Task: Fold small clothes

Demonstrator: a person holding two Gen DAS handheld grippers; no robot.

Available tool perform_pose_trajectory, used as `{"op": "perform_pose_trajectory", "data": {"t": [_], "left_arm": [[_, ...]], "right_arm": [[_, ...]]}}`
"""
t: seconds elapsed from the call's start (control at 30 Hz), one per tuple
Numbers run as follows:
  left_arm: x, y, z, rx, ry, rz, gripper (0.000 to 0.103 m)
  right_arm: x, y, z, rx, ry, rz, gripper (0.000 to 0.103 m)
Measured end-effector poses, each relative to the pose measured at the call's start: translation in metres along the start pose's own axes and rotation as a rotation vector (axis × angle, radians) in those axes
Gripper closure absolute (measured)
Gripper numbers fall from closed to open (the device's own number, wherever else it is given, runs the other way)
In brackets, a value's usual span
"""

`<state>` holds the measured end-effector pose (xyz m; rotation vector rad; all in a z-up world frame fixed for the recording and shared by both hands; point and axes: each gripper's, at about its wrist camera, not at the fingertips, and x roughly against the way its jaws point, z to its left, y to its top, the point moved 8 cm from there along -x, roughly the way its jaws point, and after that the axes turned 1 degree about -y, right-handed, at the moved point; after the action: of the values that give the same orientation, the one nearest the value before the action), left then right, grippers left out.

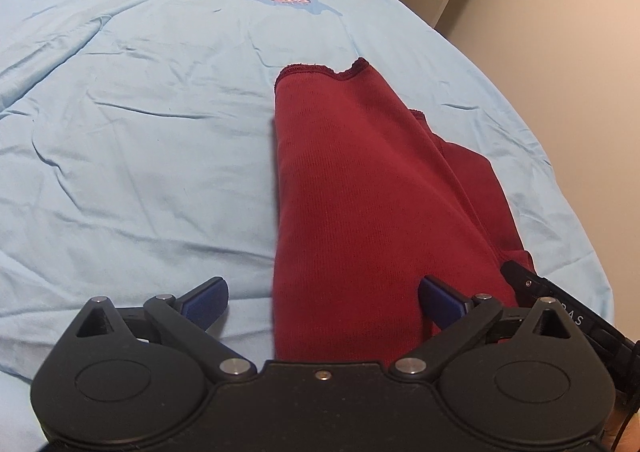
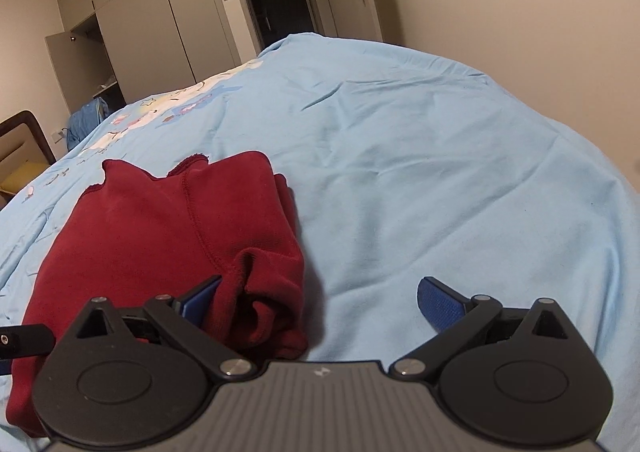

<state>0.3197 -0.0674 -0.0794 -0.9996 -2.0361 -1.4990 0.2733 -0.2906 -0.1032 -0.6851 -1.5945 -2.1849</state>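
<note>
With both grippers, left (image 1: 322, 302) and right (image 2: 320, 302), spread wide and empty, we should pinch the red garment (image 1: 360, 192) at lower frame, squaring edges before creasing.

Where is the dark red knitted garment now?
The dark red knitted garment lies folded on the light blue bedsheet, right of centre in the left wrist view, left in the right one.

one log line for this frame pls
left gripper: open | right gripper: open | red garment: folded, on blue bedsheet, not gripped
</note>
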Motion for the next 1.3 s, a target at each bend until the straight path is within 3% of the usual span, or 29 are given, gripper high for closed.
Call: {"op": "perform_pose_trajectory", "data": {"t": [0.43,0.73,0.97,1.3], "left_arm": [[0.0,-0.004,0.002,0.001,-0.002,0.009,0.001],[0.01,0.008,-0.006,-0.013,-0.054,-0.066,0.001],[0.01,0.028,0.0,-0.013,-0.006,-0.1,0.001],[-0.013,0.022,0.011,-0.014,0.027,-0.022,0.001]], "right_arm": [[0.003,-0.006,0.002,0.001,-0.02,-0.037,0.0],[0.009,-0.003,0.005,0.01,-0.042,-0.019,0.0],[0.013,-0.001,0.004,0.009,-0.033,-0.003,0.0],[0.008,-0.004,0.001,-0.008,-0.015,0.014,0.0]]}}
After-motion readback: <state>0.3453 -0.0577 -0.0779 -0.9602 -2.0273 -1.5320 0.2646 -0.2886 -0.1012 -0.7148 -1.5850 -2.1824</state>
